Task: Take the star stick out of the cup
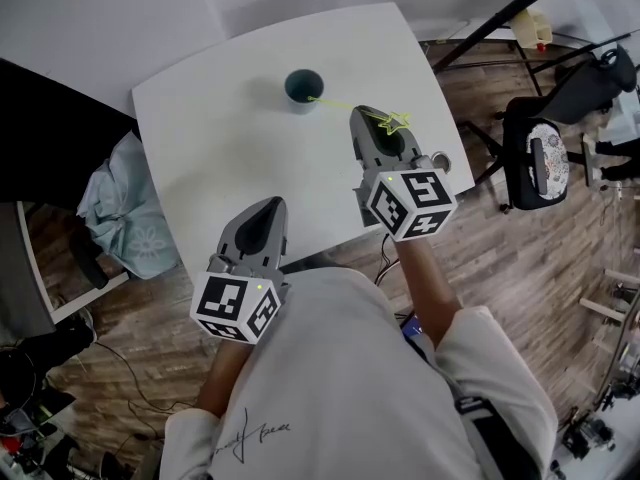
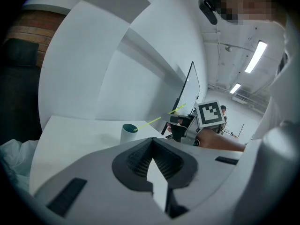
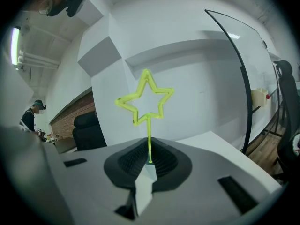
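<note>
Extraction step, basically mid-pull. The right gripper has its jaws pinched onto the stem of the star stick just under the yellow-green star, which pokes out past the jaw tips in the right gripper view. In the head view the thin stem runs on a slant from that gripper across to the teal cup. The cup stands upright near the far side of the white table. The left gripper view agrees: the bottom end of the stick sits at the mouth of the cup, by the look of it just inside the rim. So my read is the stick is gripped and tilted but not yet out of the cup.

The left gripper hangs over the near edge of the table, well apart from the cup. Its jaws are together with nothing in them, so it isn't steadying anything.

Next move, I reckon: lift the right gripper so the stick's tip clears the rim. The pinch needs to be firm, since that skinny stem could swivel in the jaws. The stick leans hard, so dragging it sideways might lever on the rim and tip the cup, and nothing holds that cup down. Up first, then away. Can't tell how much stem is inside; the cup's interior is too dark.
</note>
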Demonstrator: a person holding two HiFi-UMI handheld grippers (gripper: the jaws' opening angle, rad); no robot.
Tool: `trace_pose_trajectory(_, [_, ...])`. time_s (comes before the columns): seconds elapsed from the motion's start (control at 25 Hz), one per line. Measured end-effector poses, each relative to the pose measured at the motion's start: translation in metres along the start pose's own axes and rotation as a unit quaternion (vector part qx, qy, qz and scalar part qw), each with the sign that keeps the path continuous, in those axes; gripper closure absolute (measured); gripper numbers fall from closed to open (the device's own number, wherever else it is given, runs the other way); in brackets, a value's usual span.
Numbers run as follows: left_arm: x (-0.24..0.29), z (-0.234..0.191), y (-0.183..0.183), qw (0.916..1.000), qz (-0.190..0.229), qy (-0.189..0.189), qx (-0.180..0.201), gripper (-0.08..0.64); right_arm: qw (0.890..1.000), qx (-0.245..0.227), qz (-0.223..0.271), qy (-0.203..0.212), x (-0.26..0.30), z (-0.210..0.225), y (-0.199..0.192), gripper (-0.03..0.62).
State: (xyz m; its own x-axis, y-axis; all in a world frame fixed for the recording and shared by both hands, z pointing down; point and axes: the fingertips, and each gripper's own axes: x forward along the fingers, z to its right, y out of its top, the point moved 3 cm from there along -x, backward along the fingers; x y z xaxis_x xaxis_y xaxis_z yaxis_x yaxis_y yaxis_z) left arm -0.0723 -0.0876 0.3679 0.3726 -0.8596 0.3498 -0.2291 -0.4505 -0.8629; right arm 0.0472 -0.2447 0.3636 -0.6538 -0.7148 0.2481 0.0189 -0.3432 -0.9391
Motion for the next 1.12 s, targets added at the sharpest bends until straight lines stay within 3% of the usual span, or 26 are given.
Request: trace_pose_trajectory(1.12, [-0.009, 0.047, -0.014, 0.9991, 0.015, -0.033, 0.022, 0.558, 1.000, -0.016, 0.009, -0.012, -0.071, -0.001, -0.001, 0.566])
